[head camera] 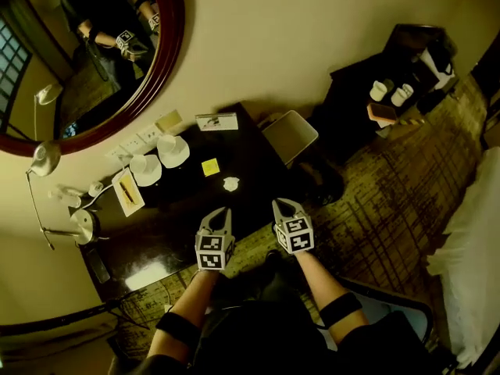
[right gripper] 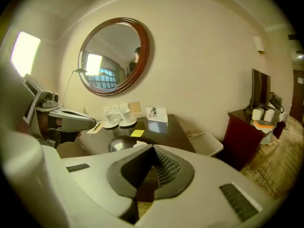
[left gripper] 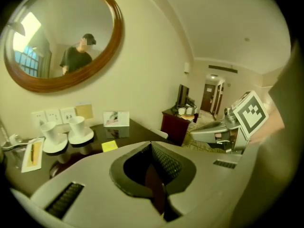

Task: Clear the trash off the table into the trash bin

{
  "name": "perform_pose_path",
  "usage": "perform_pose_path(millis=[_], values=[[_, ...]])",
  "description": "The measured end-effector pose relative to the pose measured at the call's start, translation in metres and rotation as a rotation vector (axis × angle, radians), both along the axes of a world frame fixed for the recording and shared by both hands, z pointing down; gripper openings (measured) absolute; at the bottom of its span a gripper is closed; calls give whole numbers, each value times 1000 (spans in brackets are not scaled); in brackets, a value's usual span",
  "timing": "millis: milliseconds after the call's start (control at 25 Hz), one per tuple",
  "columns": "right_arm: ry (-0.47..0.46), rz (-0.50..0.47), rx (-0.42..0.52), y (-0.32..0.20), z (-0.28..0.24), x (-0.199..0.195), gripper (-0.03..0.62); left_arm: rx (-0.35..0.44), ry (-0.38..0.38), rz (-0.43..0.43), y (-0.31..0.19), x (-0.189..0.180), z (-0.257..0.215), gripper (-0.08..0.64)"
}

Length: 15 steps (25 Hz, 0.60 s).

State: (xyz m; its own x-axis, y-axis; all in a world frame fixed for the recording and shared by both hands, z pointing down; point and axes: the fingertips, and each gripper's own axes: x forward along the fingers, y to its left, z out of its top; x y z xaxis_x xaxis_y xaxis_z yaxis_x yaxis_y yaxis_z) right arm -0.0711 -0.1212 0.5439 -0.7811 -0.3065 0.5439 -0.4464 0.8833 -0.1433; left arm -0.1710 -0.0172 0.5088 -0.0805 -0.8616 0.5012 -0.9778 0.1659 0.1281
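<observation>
Head view: both hand-held grippers hang over the near edge of the dark desk, the left hand-held gripper and the right hand-held gripper side by side, each with its jaws together and nothing in them. Ahead of them on the desk lie a crumpled white paper and, just beyond it, a yellow sticky note. Two cups on saucers, a notepad with a pen and a standing card sit nearer the wall. The white trash bin stands on the floor at the desk's far right corner, and nothing shows inside it.

Left gripper view: the left hand-held gripper's jaws meet at the tips and are empty. The yellow sticky note lies on the desk beyond them, apart from the jaws.

Right gripper view: the right hand-held gripper is likewise closed on nothing. The crumpled white paper sits just past its tips, the yellow sticky note behind that, and the trash bin to the right beside the desk.

By this showing the clearing looks barely begun: both scraps remain on the desk, neither is gripped, and the jaws would need to part before either can be picked up.
</observation>
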Motion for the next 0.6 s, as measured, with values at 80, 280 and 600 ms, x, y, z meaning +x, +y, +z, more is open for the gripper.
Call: perform_pose_path(millis=[80, 280, 600], values=[[-7, -83, -2, 15, -2, -36, 2, 2, -11, -91, 24, -33, -5, 3], [-25, -296, -1, 67, -10, -119, 2, 6, -50, -322, 95, -108, -12, 3], [-27, -541, 22, 146, -24, -189, 2, 19, -35, -517, 180, -156, -26, 3]])
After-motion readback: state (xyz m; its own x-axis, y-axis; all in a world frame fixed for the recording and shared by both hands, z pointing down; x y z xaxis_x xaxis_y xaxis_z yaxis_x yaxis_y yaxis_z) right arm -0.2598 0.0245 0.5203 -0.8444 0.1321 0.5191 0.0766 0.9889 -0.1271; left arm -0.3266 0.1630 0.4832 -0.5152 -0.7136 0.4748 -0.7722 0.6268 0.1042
